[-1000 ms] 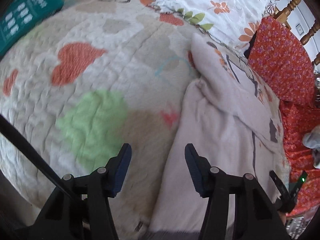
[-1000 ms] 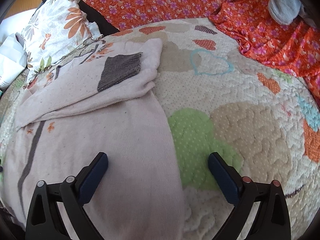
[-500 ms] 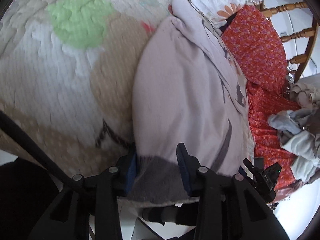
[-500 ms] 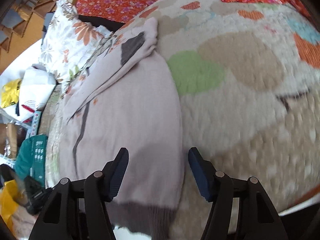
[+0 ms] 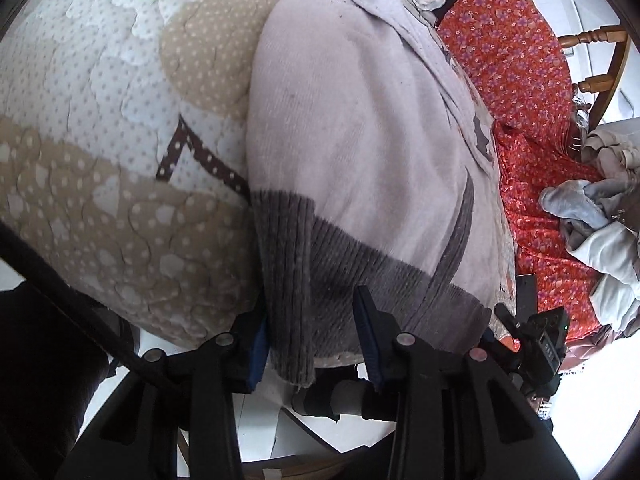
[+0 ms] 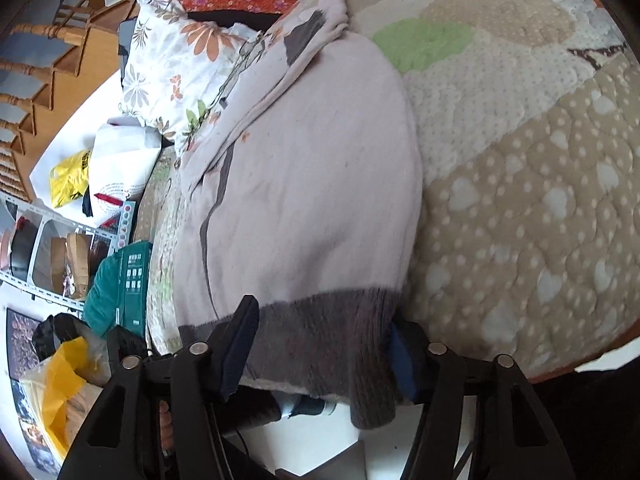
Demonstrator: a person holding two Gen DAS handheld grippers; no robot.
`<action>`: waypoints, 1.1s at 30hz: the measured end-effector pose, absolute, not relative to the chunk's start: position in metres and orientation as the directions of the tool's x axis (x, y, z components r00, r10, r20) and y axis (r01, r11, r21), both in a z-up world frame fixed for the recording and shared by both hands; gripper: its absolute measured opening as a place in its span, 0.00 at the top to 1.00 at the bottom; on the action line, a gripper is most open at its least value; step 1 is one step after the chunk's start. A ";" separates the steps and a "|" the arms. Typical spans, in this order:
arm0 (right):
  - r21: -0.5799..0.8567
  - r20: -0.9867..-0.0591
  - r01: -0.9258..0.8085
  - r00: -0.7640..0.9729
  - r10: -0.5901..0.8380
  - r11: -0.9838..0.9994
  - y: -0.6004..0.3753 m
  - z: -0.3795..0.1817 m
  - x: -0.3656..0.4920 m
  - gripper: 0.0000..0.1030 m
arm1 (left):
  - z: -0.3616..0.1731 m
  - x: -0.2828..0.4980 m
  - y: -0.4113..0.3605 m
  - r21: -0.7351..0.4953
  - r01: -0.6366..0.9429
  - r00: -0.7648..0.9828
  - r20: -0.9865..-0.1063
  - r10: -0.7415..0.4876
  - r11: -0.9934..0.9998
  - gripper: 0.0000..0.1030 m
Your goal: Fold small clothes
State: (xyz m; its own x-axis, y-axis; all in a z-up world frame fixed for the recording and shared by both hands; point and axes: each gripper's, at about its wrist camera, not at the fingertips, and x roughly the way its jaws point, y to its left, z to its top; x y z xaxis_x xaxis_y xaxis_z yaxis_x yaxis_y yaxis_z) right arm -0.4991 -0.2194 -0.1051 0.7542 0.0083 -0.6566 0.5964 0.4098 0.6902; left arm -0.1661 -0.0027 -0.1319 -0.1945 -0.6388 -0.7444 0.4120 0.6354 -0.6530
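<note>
1. Locate the sweater [image 5: 360, 128]. It lies flat on the quilt [image 5: 100, 128], pale pink with a grey ribbed hem [image 5: 320, 264] hanging just over the near edge of the bed.
2. Note the long axis. It runs from the hem at the near edge away to the far end, where a sleeve [image 6: 304, 36] with a grey cuff lies folded across the body. The hem points toward you.
3. Check the left tongs [image 5: 312, 340]. The jaws stand narrow and straddle the left corner of the hem; you cannot tell that they have fully pinched it.
4. Check the right tongs [image 6: 320, 352]. The jaws stand wider apart and bracket the right corner of the hem, with fabric bunched between them.
5. Read the placement. One set of tongs at each hem corner probably lets you lift the near edge evenly and carry it toward the far end, halving the length.
6. Disregard the red floral cloth [image 5: 520, 80] and the patterned pillow [image 6: 176, 64].
</note>
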 end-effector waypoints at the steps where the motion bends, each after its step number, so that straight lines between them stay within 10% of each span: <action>1: 0.691 -0.659 0.597 0.752 0.017 0.408 -0.217 -0.107 -0.498 0.44 | -0.133 -0.166 -0.002 -0.654 0.408 -0.194 -0.743 -0.640 0.636 0.65; 8: 0.628 -0.708 0.640 0.706 -0.016 0.443 -0.204 -0.111 -0.490 0.62 | -0.135 -0.165 0.000 -0.649 0.380 -0.172 -0.750 -0.638 0.659 0.65; 11: 0.548 -0.759 0.691 0.648 -0.068 0.471 -0.202 -0.109 -0.484 0.90 | -0.127 -0.162 -0.005 -0.581 0.418 -0.126 -0.798 -0.589 0.698 0.92; 33: 0.504 -0.683 0.519 0.728 -0.048 0.691 -0.186 0.000 -0.478 0.93 | -0.013 -0.151 0.015 -0.540 0.520 0.110 -0.726 -0.679 0.662 0.94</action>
State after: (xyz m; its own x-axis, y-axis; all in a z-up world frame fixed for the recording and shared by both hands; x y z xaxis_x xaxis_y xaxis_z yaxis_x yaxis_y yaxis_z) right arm -0.4781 -0.1861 -0.0003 0.7284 -0.0482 -0.6834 0.5186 0.6906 0.5040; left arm -0.1510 0.0149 -0.0129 0.1097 -0.6789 -0.7260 0.5203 0.6615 -0.5401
